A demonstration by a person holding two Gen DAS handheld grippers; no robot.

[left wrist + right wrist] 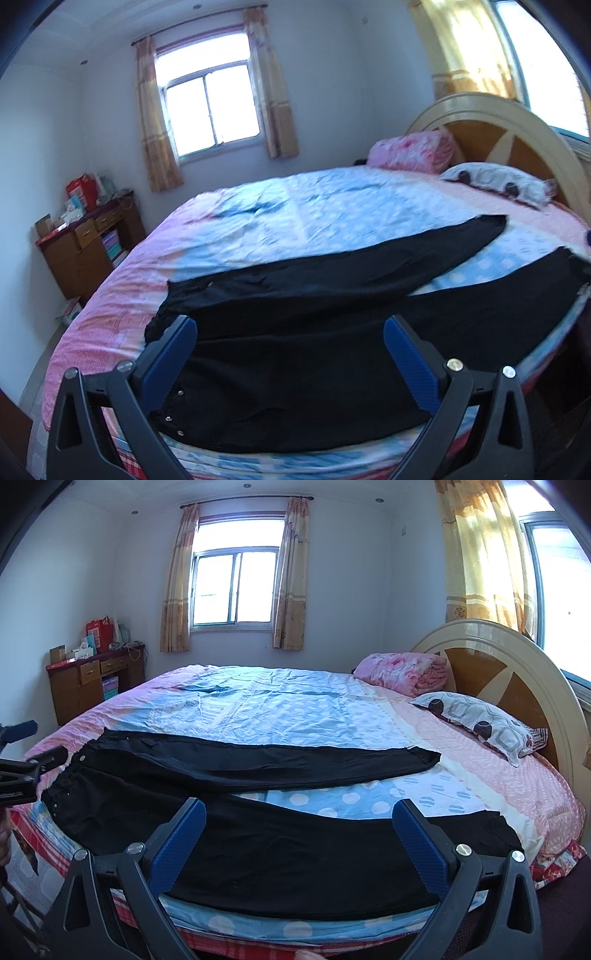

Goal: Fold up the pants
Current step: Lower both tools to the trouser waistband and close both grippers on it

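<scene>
Left claw jaws spread wide, empty, right claw likewise agape, both hovering level

Home bedroom, bed, pillow, curtained window

Pale walls; a bright curtained window on the far wall, a cluttered brown wooden desk far left, a curved cream-and-brown headboard right.

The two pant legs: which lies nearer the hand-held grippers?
The near leg, along the bed's front edge beneath the open right hand-held gripper. The far leg angles off toward the pillow.
</scene>
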